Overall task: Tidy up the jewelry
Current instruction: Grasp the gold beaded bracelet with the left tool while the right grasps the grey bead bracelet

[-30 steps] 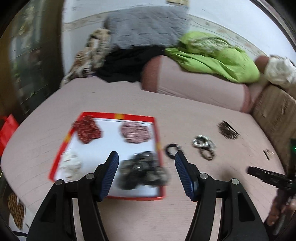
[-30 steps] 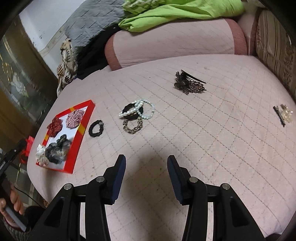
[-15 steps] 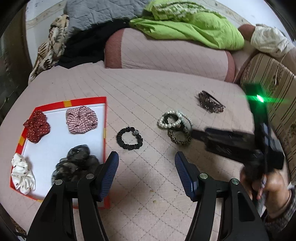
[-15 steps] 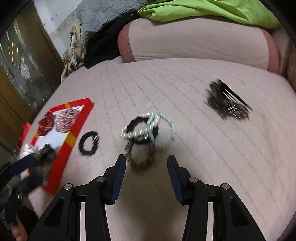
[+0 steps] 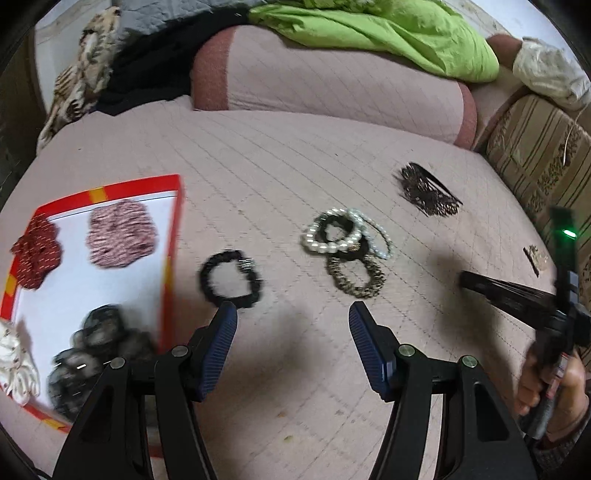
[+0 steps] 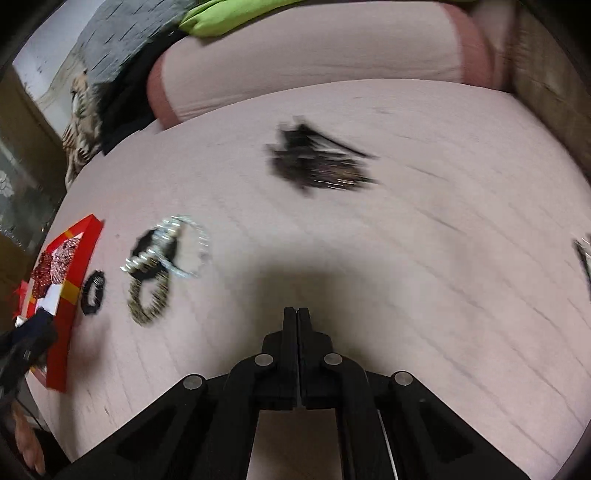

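Left gripper [image 5: 293, 319]: fingers wide, empty, w/ the black hair tie [image 5: 229, 277] just beyond its left finger, right of the red tray [image 5: 171, 254]. Judging: centre over the tie, drop, pinch one side. Right gripper [image 6: 297, 314]: fingers pressed together, nothing btwn. Right view blurred; pearl bracelets [image 5: 343, 232] overlap, count unclear.

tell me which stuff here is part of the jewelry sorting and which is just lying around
Part of the job:
red tray holding scrunchies
black hair tie
pearl bracelets
leopard band
dark comb clip
small clip

Just lying about:
green blanket
pink bolster
grey pillow
patterned cloth
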### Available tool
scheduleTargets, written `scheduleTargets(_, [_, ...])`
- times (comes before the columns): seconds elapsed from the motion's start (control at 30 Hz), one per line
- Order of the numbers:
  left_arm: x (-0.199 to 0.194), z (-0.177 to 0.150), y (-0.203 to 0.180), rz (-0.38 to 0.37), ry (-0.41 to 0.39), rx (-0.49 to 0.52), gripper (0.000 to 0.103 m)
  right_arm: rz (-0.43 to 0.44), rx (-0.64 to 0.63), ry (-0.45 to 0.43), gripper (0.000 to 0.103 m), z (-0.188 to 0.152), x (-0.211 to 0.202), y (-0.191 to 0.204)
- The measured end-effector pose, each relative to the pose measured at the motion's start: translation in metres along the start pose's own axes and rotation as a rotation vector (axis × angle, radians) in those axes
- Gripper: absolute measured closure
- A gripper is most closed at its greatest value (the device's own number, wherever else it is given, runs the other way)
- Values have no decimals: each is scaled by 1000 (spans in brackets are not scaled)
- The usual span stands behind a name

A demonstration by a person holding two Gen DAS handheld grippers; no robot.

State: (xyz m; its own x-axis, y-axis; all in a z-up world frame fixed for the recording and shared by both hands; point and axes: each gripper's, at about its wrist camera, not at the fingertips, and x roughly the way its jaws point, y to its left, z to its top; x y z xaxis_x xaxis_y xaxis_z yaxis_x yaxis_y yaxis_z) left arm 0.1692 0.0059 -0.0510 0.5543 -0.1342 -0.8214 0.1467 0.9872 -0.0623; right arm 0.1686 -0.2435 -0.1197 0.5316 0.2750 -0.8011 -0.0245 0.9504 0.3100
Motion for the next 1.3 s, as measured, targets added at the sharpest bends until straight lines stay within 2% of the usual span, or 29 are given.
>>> scheduleTargets(0.07, [17, 5, -12, -10, 28, 15, 41, 51, 23, -10, 100, -8, -12, -13])
scheduleTargets(0.13, [36, 10, -22, -15, 61, 9, 41, 80, 24, -26, 93, -10, -17, -16])
scheduleTargets(0.2, [60, 17, -27, -34, 104, -19, 44, 106, 11, -47, 81, -10, -20, -12])
scheduleTargets(0.23, [70, 21, -28, -43, 119, -39, 56, 122, -2, -56, 72, -8, -22, -8])
scheduleTargets(0.27, [77, 23, -29, -42, 131, -52, 63, 127, -17, -65, 67, -5, -22, -3])
scheduleTargets(0.3, [82, 26, -30, -19, 124, -59, 71, 127, -29, -74, 66, -1, -20, 4])
scheduleTargets(0.33, [84, 28, -32, 1, 111, -53, 84, 129, -40, -78, 66, 2, -19, 10])
scheduleTargets(0.4, [85, 28, -31, 6, 125, -52, 98, 144, -62, -77, 66, 11, -12, 24])
scheduleTargets(0.5, [72, 16, -21, -73, 165, -93, 98, 146, -101, -72, 66, 17, -2, 38])
scheduleTargets(0.57, [59, -4, -14, -142, 197, -127, 98, 147, -139, -60, 66, 21, 6, 49])
scheduleTargets(0.7, [37, -35, -9, -160, 179, -129, 98, 121, -190, -40, 66, 31, 30, 68])
scheduleTargets(0.87, [39, -35, -7, -167, 159, -134, 97, 17, -258, -15, 66, 39, 61, 91])
scheduleTargets(0.93, [43, -33, -6, -173, 151, -145, 97, -36, -302, -25, 72, 39, 66, 101])
scheduleTargets(1.0, [45, -30, -7, -172, 144, -154, 97, -35, -305, -23, 97, 39, 66, 103])
scheduleTargets(1.13, [39, -29, -10, -172, 141, -142, 98, 12, -226, -15, 97, 38, 53, 89])
scheduleTargets(1.3, [15, -35, -12, -173, 114, -135, 98, 49, -166, -76, 97, 21, 9, 73])
